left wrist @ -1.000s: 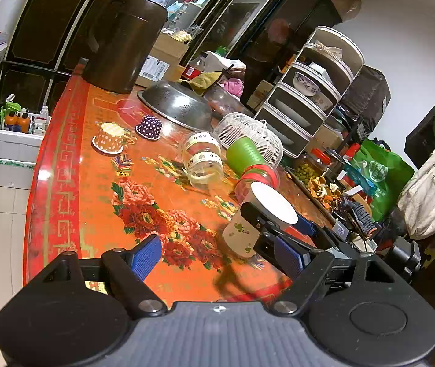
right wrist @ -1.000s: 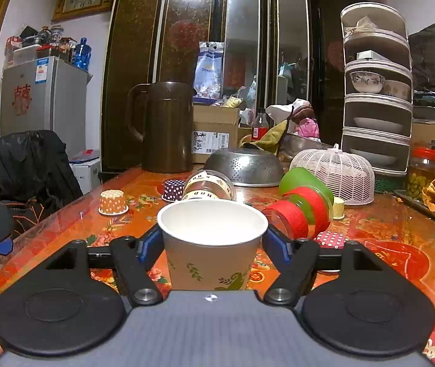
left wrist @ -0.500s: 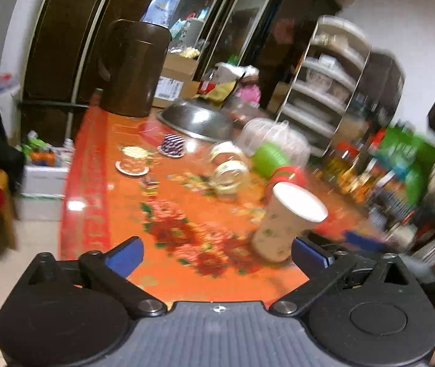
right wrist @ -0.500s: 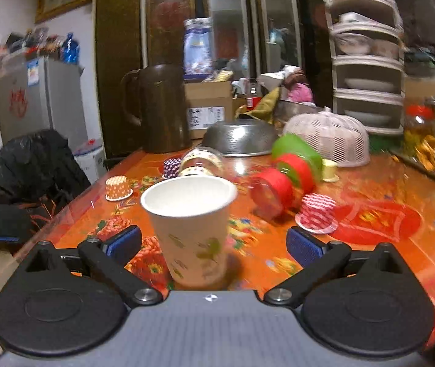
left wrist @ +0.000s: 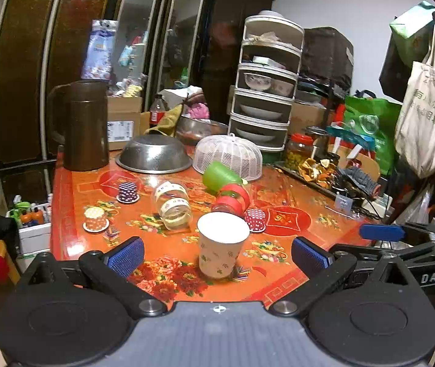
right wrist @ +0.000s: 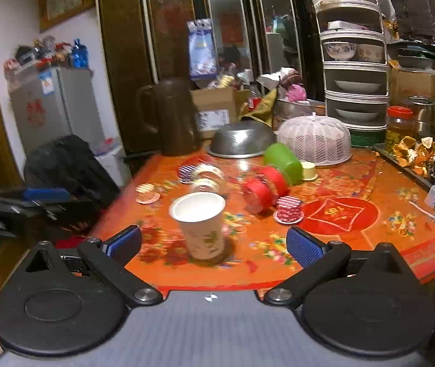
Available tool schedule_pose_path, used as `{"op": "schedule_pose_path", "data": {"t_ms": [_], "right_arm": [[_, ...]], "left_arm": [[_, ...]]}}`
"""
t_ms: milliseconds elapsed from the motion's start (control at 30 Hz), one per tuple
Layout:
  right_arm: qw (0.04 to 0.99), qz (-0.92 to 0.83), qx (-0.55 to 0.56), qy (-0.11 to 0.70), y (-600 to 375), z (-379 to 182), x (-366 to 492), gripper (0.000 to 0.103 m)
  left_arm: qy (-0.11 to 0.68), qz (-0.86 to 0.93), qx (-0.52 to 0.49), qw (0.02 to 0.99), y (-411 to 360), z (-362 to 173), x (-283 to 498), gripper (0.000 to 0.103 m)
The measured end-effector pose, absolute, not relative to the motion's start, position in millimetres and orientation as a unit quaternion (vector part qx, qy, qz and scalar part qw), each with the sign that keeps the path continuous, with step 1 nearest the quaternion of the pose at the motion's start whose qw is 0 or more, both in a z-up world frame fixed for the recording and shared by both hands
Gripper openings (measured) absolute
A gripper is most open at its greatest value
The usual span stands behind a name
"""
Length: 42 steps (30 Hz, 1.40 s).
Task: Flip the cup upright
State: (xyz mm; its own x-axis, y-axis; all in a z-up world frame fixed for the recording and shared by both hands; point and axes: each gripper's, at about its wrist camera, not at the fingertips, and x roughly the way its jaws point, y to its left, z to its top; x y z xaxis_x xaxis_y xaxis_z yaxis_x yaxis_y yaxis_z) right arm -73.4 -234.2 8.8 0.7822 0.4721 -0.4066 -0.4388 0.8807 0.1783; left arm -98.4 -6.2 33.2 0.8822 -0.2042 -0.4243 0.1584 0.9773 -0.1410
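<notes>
The left hand-held gripper (left wrist: pixel 215 257) is spread wide, its blue-padded fingers (left wrist: pixel 124 257) well apart and holding nothing. The right hand-held gripper (right wrist: pixel 214 246) is just as wide open and also has hold of nothing.

Between and just beyond the fingers of each stands the white paper cup with a green leaf print (left wrist: pixel 222 244), upright on the orange floral tabletop (left wrist: pixel 73 214) near its front edge, mouth up; its inside looks white, and I cannot tell if anything is in it.

Just behind the cup lies a clear glass jar with pale label bands (left wrist: pixel 173 203) on its side, seemingly with nothing in it. Behind the cup to the right lie a red round tin (left wrist: pixel 232 198) and a green plastic cup (left wrist: pixel 220 176), both tipped over. A red dotted cupcake-shaped piece (left wrist: pixel 255 220) sits just right of the cup; an orange dotted one (left wrist: pixel 95 219) and a dark purple one (left wrist: pixel 127 192) sit to its left.

Farther behind the cup are an upturned steel bowl (left wrist: pixel 153 154), a white mesh food cover (left wrist: pixel 228 153) and a tall dark brown jug (left wrist: pixel 86 125). Beyond them a white tiered rack (left wrist: pixel 266 91) holds bowls and plates.
</notes>
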Motion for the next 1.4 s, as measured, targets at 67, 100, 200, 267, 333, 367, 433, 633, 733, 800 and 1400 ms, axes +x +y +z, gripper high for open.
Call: {"op": "schedule_pose_path", "data": {"t_ms": [67,100,200,267,333,367,433,633,733,800,1400], "right_arm": [[0.949,0.229,0.040,0.213,-238,11,-80,0.102],[0.951,0.226,0.042,0.208,-241,10,-80,0.102],[0.950,0.216,0.062,0.218,-250,5,-67,0.102],[0.950,0.209,0.057,0.225,-249,2,-59,0.102],[0.952,0.204,0.050,0.225,-248,1,-58,0.102],[0.950,0.207,0.049,0.227,-248,0,-57,0.102],[0.949,0.212,0.048,0.230,-248,-2,-59,0.102],[0.950,0.212,0.041,0.226,-249,-2,-63,0.102],[0.950,0.213,0.037,0.223,-247,-1,-63,0.102],[0.950,0.215,0.036,0.224,-245,-1,-63,0.102],[0.951,0.221,0.037,0.212,-245,0,-63,0.102]], "left_arm": [[0.230,-0.090,-0.061,0.967,-5,34,-100,0.103],[0.237,-0.087,-0.063,0.965,-4,33,-98,0.103],[0.246,-0.073,-0.048,0.965,-6,28,-91,0.103],[0.247,-0.063,-0.043,0.966,-5,26,-89,0.103],[0.255,-0.064,-0.047,0.964,-5,24,-84,0.103],[0.258,-0.065,-0.048,0.963,-6,23,-82,0.103],[0.261,-0.066,-0.047,0.962,-7,21,-81,0.103],[0.261,-0.061,-0.045,0.962,-9,21,-81,0.103],[0.262,-0.061,-0.044,0.962,-9,21,-82,0.103],[0.264,-0.060,-0.044,0.962,-9,21,-81,0.103],[0.264,-0.046,-0.049,0.962,-4,20,-80,0.103]]}}
